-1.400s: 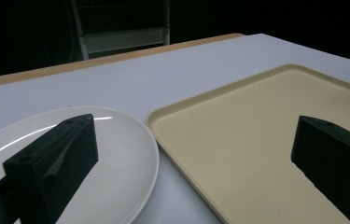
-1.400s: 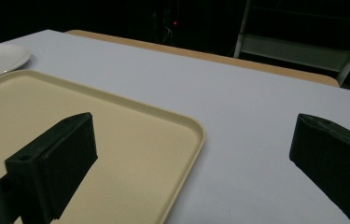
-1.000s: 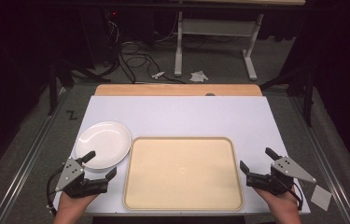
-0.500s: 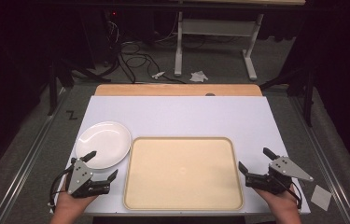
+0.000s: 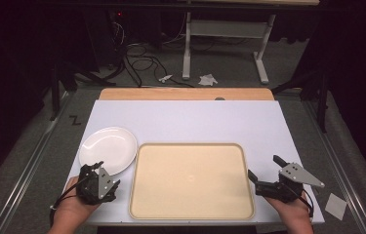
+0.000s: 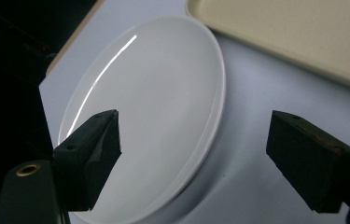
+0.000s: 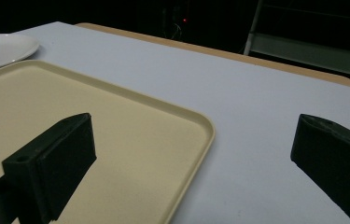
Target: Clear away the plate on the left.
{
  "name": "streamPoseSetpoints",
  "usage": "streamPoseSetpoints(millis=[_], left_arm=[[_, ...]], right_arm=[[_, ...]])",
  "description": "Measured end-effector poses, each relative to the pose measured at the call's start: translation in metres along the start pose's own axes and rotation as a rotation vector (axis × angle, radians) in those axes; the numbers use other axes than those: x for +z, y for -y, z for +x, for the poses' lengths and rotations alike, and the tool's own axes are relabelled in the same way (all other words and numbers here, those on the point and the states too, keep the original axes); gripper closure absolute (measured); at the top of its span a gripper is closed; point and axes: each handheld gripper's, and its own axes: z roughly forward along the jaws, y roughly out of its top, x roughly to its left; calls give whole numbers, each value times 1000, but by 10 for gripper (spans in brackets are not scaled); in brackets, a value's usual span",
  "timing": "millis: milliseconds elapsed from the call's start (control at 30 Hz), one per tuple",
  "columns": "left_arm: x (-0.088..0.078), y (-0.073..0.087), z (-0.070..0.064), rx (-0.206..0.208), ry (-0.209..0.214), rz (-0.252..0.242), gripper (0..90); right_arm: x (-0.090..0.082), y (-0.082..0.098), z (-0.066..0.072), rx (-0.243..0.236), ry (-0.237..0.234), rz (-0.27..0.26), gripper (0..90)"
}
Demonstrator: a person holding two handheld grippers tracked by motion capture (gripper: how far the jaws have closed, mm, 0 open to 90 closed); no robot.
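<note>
A round white plate (image 5: 108,148) lies on the white table at the left, close beside an empty beige tray (image 5: 190,145). My left gripper (image 5: 103,176) hovers at the plate's near edge, open and holding nothing. In the left gripper view the plate (image 6: 154,107) lies between and beyond the two spread jaws of the left gripper (image 6: 194,119), with the tray's corner (image 6: 280,32) at the upper right. My right gripper (image 5: 264,167) stands open just right of the tray. In the right gripper view its jaws (image 7: 194,123) straddle the tray's rim (image 7: 205,130), and the plate (image 7: 0,46) lies far off.
The white tabletop (image 5: 195,119) stretches bare behind the tray to a wooden strip (image 5: 185,93) at its far edge. A white paper scrap (image 5: 335,205) lies on the floor right of the table. Table legs and cables (image 5: 136,56) stand behind in the dark.
My left gripper has rolled over and shifted right and forward to the plate's near edge. The right gripper has barely moved. Plate and tray have stayed put.
</note>
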Motion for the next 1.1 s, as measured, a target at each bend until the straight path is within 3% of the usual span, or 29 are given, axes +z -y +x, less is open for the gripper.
streamPoseSetpoints(millis=[33, 67, 100, 133, 200, 233, 267, 300, 367, 467, 567, 833, 1100], left_arm=[[2, 2, 1, 16, -11, 9, 183], [9, -13, 25, 461, 138, 22, 190], [13, -9, 22, 507, 282, 34, 206], [13, -9, 22, 507, 282, 34, 216], [11, -8, 21, 571, 274, 39, 229], [12, -4, 21, 635, 284, 52, 258], [12, -4, 21, 635, 284, 52, 266], [9, -6, 25, 753, 282, 126, 266], [10, -5, 27, 812, 254, 144, 286], [11, 0, 25, 834, 268, 142, 321], [10, 3, 29, 928, 254, 152, 353], [12, 5, 35, 950, 241, 180, 407], [15, 5, 38, 972, 278, 179, 440]], right_arm=[[0, 0, 0, 0, 0, 0, 8], [-1, 0, -1, -2, 2, -2, 8], [-3, 0, -2, 5, 7, -11, 8], [-3, 0, -2, 5, 7, -11, 8], [-5, 0, -5, 17, 13, -21, 8], [-6, 0, -7, 24, 17, -24, 8], [-6, 0, -7, 24, 17, -24, 8], [-6, 0, -7, 28, 19, -24, 8], [-6, 0, -8, 34, 24, -23, 8], [-7, -1, -9, 46, 32, -23, 8], [-5, -1, -10, 53, 41, -19, 8], [-6, -1, -13, 67, 38, -24, 8], [-2, 0, -16, 93, 39, -3, 8]])
